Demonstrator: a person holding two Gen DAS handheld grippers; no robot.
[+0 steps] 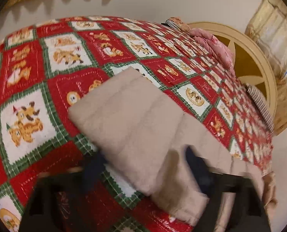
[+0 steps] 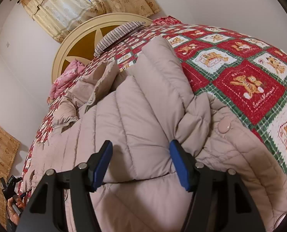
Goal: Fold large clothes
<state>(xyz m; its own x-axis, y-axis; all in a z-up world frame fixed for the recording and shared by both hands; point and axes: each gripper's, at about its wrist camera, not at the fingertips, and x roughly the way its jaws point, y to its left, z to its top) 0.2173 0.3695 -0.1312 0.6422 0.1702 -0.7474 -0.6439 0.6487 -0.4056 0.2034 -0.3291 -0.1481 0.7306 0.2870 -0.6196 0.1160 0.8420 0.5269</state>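
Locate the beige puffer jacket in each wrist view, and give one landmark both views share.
Left wrist view: the beige puffer jacket runs from centre to the lower right, lying on the red patchwork quilt.
Right wrist view: the jacket fills the centre and bottom, with the open right hand-held gripper over it.
Shared landmark: the round cream headboard with a star.

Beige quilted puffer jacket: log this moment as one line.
beige quilted puffer jacket on red-green patchwork quilt | right gripper open over jacket | left gripper blurred
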